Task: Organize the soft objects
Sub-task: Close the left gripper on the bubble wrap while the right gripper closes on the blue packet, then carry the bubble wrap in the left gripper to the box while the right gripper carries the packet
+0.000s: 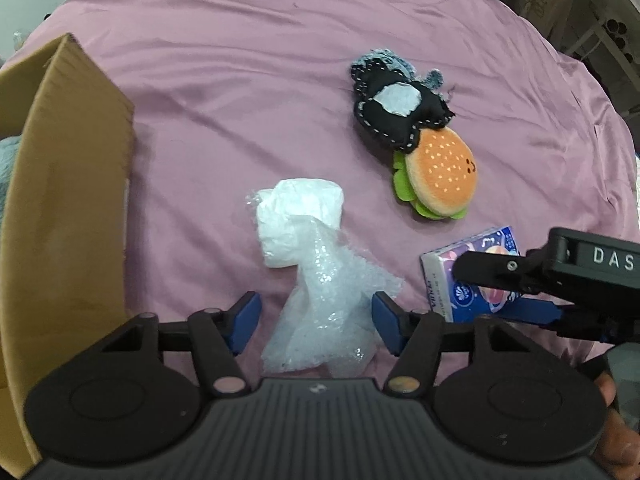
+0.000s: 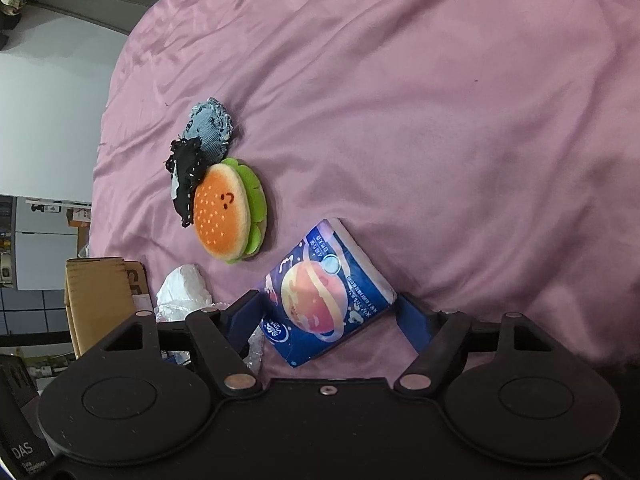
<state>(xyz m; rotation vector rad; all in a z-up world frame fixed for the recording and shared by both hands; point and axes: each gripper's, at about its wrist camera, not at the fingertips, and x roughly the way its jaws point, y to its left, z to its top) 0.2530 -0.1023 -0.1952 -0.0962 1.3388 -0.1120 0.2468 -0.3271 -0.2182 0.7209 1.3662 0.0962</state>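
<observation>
A bubble-wrap bundle (image 1: 316, 264) lies on the pink cloth between the open fingers of my left gripper (image 1: 316, 320); the pads stand beside it, apart from it. A blue tissue pack (image 2: 324, 296) with a planet print lies between the open fingers of my right gripper (image 2: 326, 316); whether the pads touch it I cannot tell. The pack also shows in the left wrist view (image 1: 472, 276) under the right gripper (image 1: 492, 280). A burger plush (image 1: 440, 172) and a black and denim stitched toy (image 1: 396, 100) lie beyond.
A cardboard box (image 1: 68, 200) stands at the left, with something grey-blue inside. It also shows in the right wrist view (image 2: 100, 300). The pink cloth (image 1: 240, 60) covers the round table. Shelves and room clutter lie past the table's edge.
</observation>
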